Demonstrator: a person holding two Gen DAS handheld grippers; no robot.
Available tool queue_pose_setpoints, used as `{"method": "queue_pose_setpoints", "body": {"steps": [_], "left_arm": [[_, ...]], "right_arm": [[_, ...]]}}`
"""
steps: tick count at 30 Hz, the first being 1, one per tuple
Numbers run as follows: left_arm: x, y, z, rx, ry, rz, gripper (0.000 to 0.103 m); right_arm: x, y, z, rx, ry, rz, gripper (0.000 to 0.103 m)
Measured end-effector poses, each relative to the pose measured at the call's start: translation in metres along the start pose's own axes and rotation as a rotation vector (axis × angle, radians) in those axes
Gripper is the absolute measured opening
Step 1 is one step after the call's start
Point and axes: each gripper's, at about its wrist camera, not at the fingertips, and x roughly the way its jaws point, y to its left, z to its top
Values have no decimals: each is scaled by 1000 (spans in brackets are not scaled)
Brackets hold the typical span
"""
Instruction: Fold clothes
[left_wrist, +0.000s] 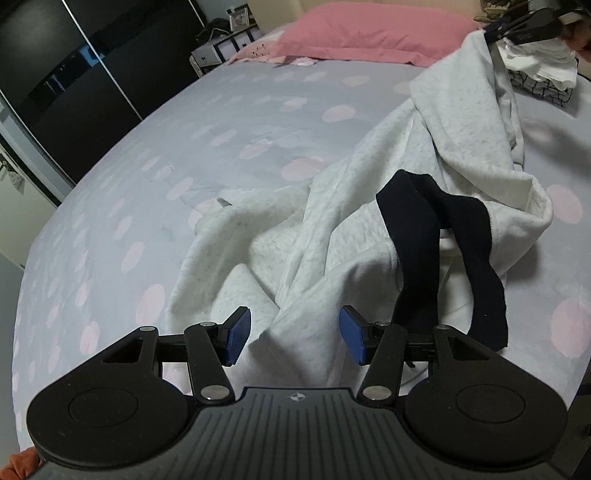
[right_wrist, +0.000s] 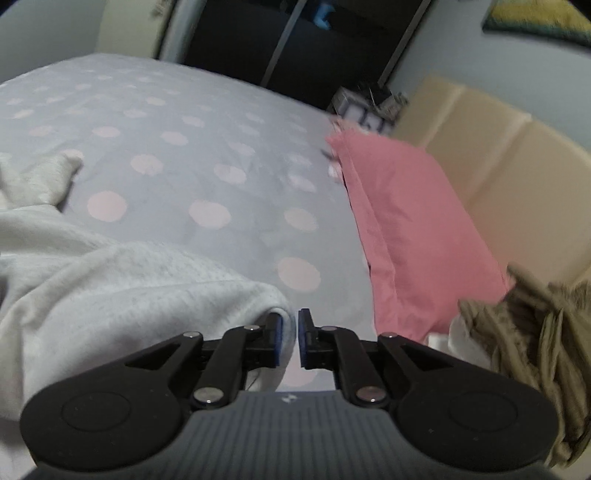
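Bed (left_wrist: 184, 122): one pale garment (left_wrist: 332, 229); left tongs (left_wrist: 295, 334) wide, right tongs (right_wrist: 290, 339) pinching garment edge.

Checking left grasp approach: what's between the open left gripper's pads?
In the left wrist view, a raised fold of the white sweatshirt lies between the left gripper pads; the pads stand apart from it.

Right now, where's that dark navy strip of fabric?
In the left wrist view, the navy strip hangs over the crumpled light grey garment on the dotted bed sheet, just ahead and right of the open left gripper.
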Motion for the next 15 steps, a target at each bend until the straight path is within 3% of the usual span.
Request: {"method": "queue_pose_setpoints", "body": {"steps": [2, 3, 5, 8, 15], "left_arm": [[7, 3, -1, -6, 31, -1, 51], [9, 5, -2, -12, 47, -1, 51], [13, 6, -5, -23, 67, -1, 51], [13, 6, -6, -24, 73, 0, 51], [13, 2, -6, 49, 75, -17, 51]], "right_arm": [[-11, 7, -2, -61, -52, 18, 23], [-16, 12, -4, -99, -80, 31, 35], [-27, 22, -6, -178, -139, 86, 43], [-37, 43, -9, -289, -176, 168, 43], [-63, 101, -23, -587, -233, 520, 43]]}}
